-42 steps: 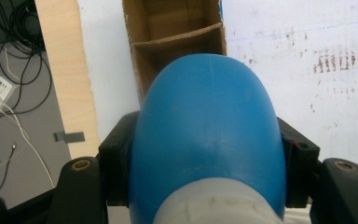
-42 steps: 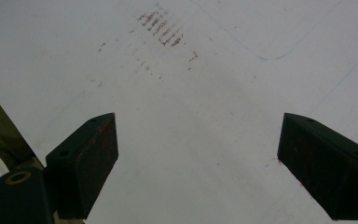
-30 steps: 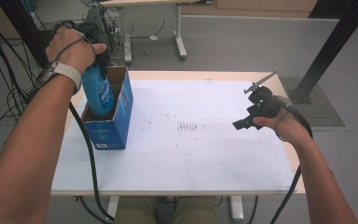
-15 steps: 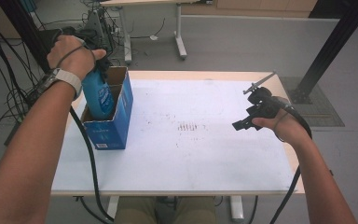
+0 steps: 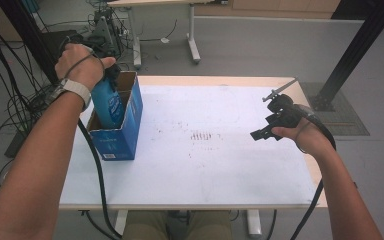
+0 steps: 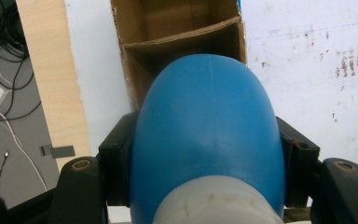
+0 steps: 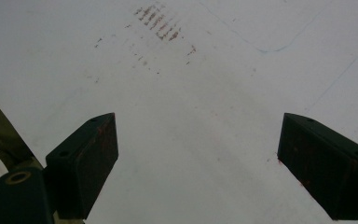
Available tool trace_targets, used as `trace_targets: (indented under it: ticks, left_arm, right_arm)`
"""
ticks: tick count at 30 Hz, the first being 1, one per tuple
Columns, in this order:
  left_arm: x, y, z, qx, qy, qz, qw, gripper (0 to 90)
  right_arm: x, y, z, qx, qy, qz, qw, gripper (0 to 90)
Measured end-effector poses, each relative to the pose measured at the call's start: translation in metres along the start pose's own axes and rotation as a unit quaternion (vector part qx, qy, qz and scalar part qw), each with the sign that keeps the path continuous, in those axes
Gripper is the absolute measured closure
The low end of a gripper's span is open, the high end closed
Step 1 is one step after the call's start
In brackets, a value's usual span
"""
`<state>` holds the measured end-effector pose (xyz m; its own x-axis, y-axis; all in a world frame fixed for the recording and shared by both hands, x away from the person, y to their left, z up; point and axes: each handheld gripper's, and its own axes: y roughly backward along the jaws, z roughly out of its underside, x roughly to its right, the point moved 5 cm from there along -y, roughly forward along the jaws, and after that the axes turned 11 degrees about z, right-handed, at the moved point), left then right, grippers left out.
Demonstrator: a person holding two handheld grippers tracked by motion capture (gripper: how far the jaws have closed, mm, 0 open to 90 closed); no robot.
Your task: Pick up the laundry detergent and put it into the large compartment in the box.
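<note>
Fingers (image 6: 121, 154) clamp blue bottle (image 5: 109, 102) upright (base in box (image 5: 122, 137)).

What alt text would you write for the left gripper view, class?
The left gripper clamps a blue bottle between its black jaws, above an open cardboard box with a divider, on a white table.

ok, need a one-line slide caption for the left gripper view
Left gripper clamped on a blue bottle, held above the open cardboard box on the white table.
</note>
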<state>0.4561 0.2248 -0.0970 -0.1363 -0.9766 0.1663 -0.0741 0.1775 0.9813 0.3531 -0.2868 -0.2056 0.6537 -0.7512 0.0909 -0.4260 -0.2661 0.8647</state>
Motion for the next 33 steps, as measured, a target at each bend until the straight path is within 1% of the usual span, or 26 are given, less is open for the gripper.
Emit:
trace_targets:
  ticks: [6, 18, 23, 25, 27, 33]
  left_arm:
    - [0.001, -0.009, -0.002, -0.002, -0.004, -0.007, 1.0, 37.1]
    - [-0.003, -0.023, -0.003, -0.009, -0.008, -0.001, 0.9999, 37.1]
    - [-0.005, -0.028, -0.003, -0.007, -0.008, 0.0, 0.9999, 37.1]
    - [-0.006, -0.03, -0.002, -0.006, -0.005, -0.001, 1.0, 37.1]
    - [-0.007, -0.032, -0.002, -0.003, -0.006, 0.0, 1.0, 37.1]
    - [-0.01, -0.039, -0.001, -0.003, -0.005, 0.0, 1.0, 37.1]
  right_arm:
    - [0.001, -0.002, 0.002, -0.001, -0.001, 0.0, 1.0, 12.3]
    - [0.002, -0.003, 0.006, -0.002, -0.006, 0.0, 1.0, 12.3]
    - [0.002, -0.003, 0.007, -0.002, -0.008, 0.0, 1.0, 12.3]
    - [0.002, -0.003, 0.008, -0.003, -0.009, 0.001, 1.0, 12.3]
    - [0.002, -0.003, 0.008, -0.004, -0.011, 0.0, 0.9999, 12.3]
    - [0.002, -0.005, 0.009, -0.006, -0.01, 0.0, 0.9999, 12.3]
